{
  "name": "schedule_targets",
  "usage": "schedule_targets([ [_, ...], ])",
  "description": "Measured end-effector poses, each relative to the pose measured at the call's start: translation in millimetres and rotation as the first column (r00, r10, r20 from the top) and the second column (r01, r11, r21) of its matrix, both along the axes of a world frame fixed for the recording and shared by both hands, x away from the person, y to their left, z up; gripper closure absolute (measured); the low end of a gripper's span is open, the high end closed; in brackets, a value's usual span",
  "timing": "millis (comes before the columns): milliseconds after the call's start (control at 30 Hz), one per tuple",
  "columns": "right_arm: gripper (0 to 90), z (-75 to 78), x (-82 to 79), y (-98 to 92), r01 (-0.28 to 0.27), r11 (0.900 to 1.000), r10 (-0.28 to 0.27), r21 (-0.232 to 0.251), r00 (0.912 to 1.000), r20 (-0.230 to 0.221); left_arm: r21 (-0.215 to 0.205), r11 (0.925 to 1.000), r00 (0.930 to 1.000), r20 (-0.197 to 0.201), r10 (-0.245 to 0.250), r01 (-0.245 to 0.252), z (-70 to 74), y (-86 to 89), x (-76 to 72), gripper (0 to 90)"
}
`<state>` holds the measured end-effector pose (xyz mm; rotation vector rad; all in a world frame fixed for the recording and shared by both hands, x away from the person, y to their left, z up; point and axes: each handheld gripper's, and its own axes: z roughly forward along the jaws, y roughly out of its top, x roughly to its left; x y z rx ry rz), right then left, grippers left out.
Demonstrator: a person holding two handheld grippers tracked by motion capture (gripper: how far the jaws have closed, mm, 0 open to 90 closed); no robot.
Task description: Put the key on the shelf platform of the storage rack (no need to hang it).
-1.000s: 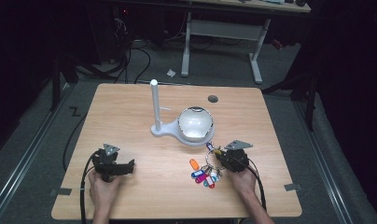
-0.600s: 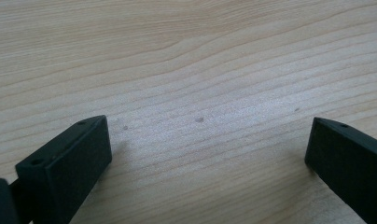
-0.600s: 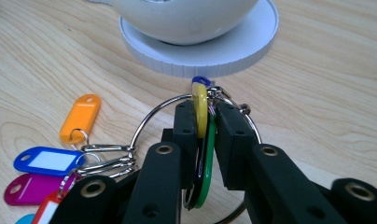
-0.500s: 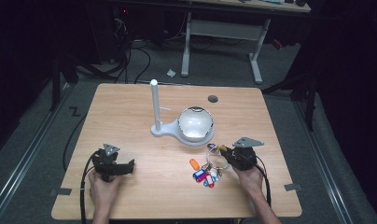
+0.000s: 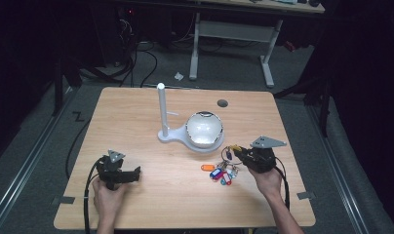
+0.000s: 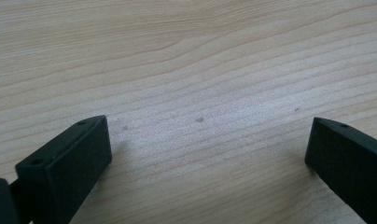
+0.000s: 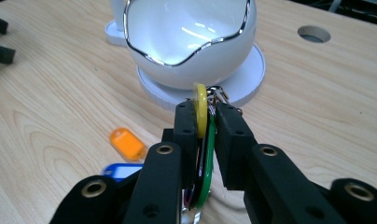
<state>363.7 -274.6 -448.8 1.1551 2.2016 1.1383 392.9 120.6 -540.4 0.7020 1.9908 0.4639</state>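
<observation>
A bunch of key tags (image 7: 201, 140) sits pinched between the jaws of the right gripper (image 7: 204, 116); a yellow tag (image 7: 200, 108) and a green tag (image 7: 206, 175) are squeezed flat between the pads, with metal rings poking out at the tip. The bunch hangs just in front of the white egg-shaped bowl (image 7: 189, 39), on the person's side of it and a little to the right. The loose tags trail down to the wooden table (image 5: 136, 122) nearer the person than the bowl: an orange tag (image 7: 127, 143) and a blue tag (image 7: 121, 171) lie flat there. The bowl's white stand (image 5: 162, 114) rises just left of the bowl. Well to the left of the bowl, near the table's front edge, the left gripper (image 6: 207, 144) rests low over bare wood, its jaws spread wide with nothing between them.
</observation>
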Motion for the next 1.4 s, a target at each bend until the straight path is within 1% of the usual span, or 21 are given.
schedule_targets([
  [67, 79.9, 4.8, 0.2, -1.3, -0.005, 1.0, 0.005, 0.0, 0.9999, 0.009, -0.001, 1.0, 1.0, 0.0, 0.0, 0.0, 0.0, 0.0, 0.0, 0.7],
  [100, 79.9, 4.8, 0.2, -1.3, -0.005, 1.0, 0.005, 0.0, 0.9999, 0.009, -0.001, 1.0, 1.0, 0.0, 0.0, 0.0, 0.0, 0.0, 0.0, 0.7],
  [267, 79.9, 19.4, 0.6, -5.0, -0.016, 1.0, 0.016, 0.009, 0.9995, 0.026, -0.001, 1.0, 1.0, 0.0, 0.0, 0.0, 0.0, 0.0, 0.0, 0.7],
  [333, 79.9, 22.2, 0.2, -5.5, -0.017, 1.0, 0.017, 0.008, 0.9995, 0.028, -0.002, 1.0, 1.0, -0.001, 0.001, -0.001, 0.1, -0.1, 0.0, 0.7],
  [500, 80.0, 35.6, -0.9, -7.5, -0.033, 0.999, 0.032, 0.014, 0.998, 0.055, 0.0, 1.0, 1.0, 0.0, 0.0, 0.0, 0.0, 0.0, 0.0, 0.7],
  [533, 80.0, 40.1, -1.0, -8.3, -0.037, 0.999, 0.035, 0.022, 0.9977, 0.058, 0.0, 1.0, 1.0, 0.0, 0.0, 0.0, 0.0, 0.0, 0.0, 0.7],
  [600, 80.0, 42.6, -0.8, -8.8, -0.039, 0.999, 0.037, 0.025, 0.9974, 0.061, -0.001, 1.0, 1.0, 0.0, 0.0, 0.0, 0.0, 0.0, 0.0, 0.7],
  [633, 80.0, 47.9, -0.1, -9.5, -0.045, 0.999, 0.043, 0.028, 0.9966, 0.07, -0.004, 1.0, 1.0, -0.002, 0.004, -0.004, 0.2, -0.3, 0.0, 0.7],
  [700, 80.0, 50.8, -0.1, -9.6, -0.046, 0.998, 0.044, 0.031, 0.9963, 0.074, 0.0, 1.0, 1.0, 0.0, 0.0, 0.0, 0.0, 0.0, 0.0, 0.7],
  [833, 80.0, 66.5, 0.2, -9.2, -0.06, 0.998, 0.057, 0.029, 0.9929, 0.104, -0.001, 1.0, 1.0, 0.0, 0.001, -0.001, 0.0, -0.1, 0.0, 0.7],
  [967, 80.0, 79.1, 1.1, -8.6, -0.07, 0.997, 0.066, 0.026, 0.99, 0.125, -0.004, 1.0, 1.0, -0.002, 0.005, -0.005, 0.2, -0.4, -0.1, 0.8],
  [1033, 80.0, 82.1, 1.6, -8.5, -0.073, 0.997, 0.07, 0.026, 0.9893, 0.129, -0.005, 1.0, 1.0, -0.002, 0.005, -0.005, 0.2, -0.4, -0.1, 0.8],
  [1133, 80.0, 93.1, 3.2, -6.0, -0.089, 0.996, 0.085, 0.022, 0.9863, 0.141, -0.004, 1.0, 1.0, -0.002, 0.005, -0.005, 0.2, -0.4, -0.1, 0.8],
  [1167, 80.0, 93.1, 3.2, -6.0, -0.089, 0.996, 0.085, 0.022, 0.9863, 0.141, -0.004, 1.0, 1.0, -0.002, 0.005, -0.005, 0.2, -0.4, -0.1, 0.8],
  [1267, 80.0, 100.0, 4.8, -3.5, -0.1, 0.995, 0.096, 0.017, 0.9839, 0.15, -0.011, 0.9999, 0.9999, -0.006, 0.009, -0.009, 0.6, -0.8, -0.1, 0.8],
  [1300, 80.0, 104.4, 5.7, -1.6, -0.108, 0.994, 0.104, 0.018, 0.9827, 0.153, -0.004, 1.0, 1.0, -0.002, 0.004, -0.004, 0.2, -0.4, -0.1, 0.8],
  [1367, 80.0, 106.5, 6.3, -0.8, -0.114, 0.993, 0.109, 0.02, 0.9816, 0.157, -0.004, 1.0, 1.0, -0.002, 0.005, -0.005, 0.2, -0.4, -0.1, 0.8],
  [1400, 80.0, 111.1, 6.8, 0.7, -0.124, 0.992, 0.118, 0.028, 0.9802, 0.159, -0.005, 1.0, 1.0, -0.002, 0.005, -0.005, 0.2, -0.4, -0.1, 0.8],
])
